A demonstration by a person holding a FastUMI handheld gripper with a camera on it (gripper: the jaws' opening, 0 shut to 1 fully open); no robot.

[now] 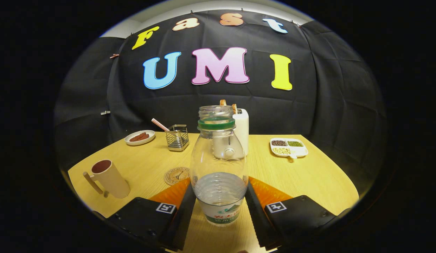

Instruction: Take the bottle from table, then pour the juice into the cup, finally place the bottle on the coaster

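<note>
Bottle [219,168] clear, uncapped, ~1/3 full, upright | gripper [219,207] fingers clamped on it

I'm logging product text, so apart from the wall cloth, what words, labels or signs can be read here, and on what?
Nothing can be read.
bottle label: print too blurred to read.
coaster rim lettering: too small to read.
tool fingers, pressed on the bottle's sides: square markers, no words.

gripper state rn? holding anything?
Gripper: shut on the clear plastic bottle with the green neck ring, one jaw pressed to each side of its lower body; the bottle stands upright on the yellow wooden table.
</note>
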